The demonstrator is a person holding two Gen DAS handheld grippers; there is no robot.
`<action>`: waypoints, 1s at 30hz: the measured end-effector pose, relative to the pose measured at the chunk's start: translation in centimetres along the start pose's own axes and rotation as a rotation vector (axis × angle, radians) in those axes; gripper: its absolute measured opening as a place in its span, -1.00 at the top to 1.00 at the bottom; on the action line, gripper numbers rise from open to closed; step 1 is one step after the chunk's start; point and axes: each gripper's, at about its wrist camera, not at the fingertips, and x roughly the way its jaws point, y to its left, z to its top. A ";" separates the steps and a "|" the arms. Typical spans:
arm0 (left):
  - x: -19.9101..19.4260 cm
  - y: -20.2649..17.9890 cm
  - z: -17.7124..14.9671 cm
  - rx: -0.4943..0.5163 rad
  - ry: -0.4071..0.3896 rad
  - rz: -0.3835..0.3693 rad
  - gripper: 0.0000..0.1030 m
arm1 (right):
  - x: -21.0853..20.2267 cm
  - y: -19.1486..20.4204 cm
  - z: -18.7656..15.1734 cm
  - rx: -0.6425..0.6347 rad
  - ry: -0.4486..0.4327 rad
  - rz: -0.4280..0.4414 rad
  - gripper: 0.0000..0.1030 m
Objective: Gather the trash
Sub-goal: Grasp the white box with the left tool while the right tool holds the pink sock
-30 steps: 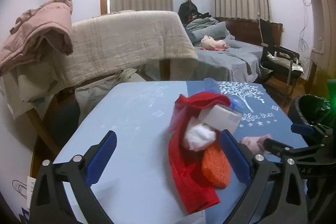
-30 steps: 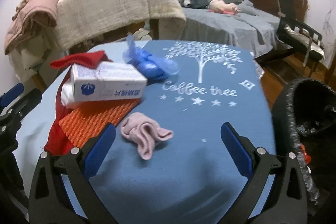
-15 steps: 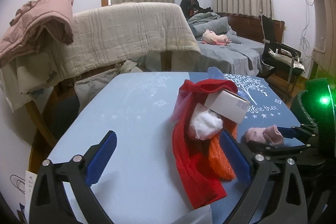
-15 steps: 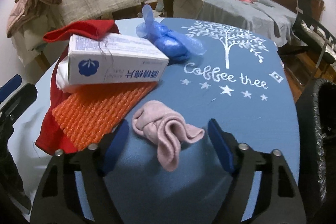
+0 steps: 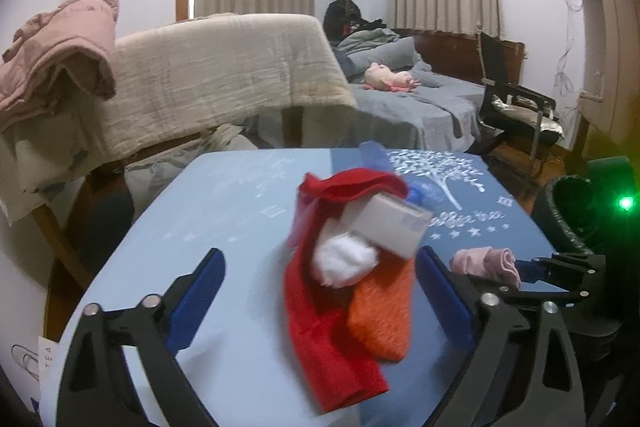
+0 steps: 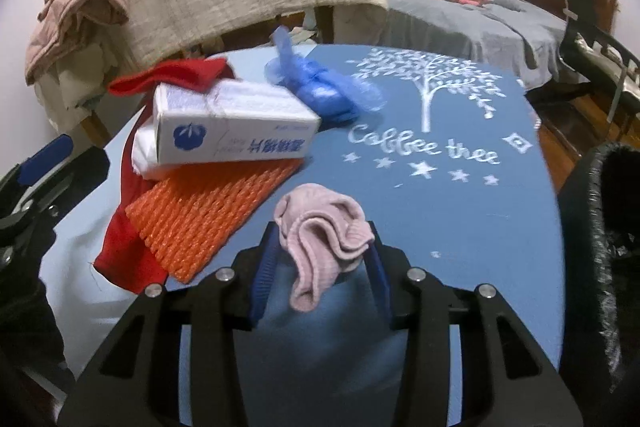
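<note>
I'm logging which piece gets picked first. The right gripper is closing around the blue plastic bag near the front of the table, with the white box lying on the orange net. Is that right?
Not quite. The right gripper has just been closing around the pink sock, not the blue plastic bag, which lies farther back beyond the white box. The box does lie on the orange net. The right wrist view shows this.
</note>
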 end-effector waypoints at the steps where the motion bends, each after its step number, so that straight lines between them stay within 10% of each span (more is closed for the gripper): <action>1: 0.0 -0.3 0.2 0.001 -0.002 -0.014 -0.69 | -0.4 -0.4 0.1 0.008 -0.007 -0.004 0.21; 12: 2.5 -3.1 1.7 0.035 0.014 -0.107 -0.27 | -2.8 -3.0 0.9 0.046 -0.055 -0.041 0.21; 25: 3.6 -6.6 0.4 0.053 0.095 -0.291 -0.22 | -3.8 -6.1 0.6 0.105 -0.066 -0.103 0.21; 30: 3.0 -6.9 0.5 0.079 0.072 -0.257 -0.26 | -4.0 -7.2 0.3 0.124 -0.070 -0.121 0.20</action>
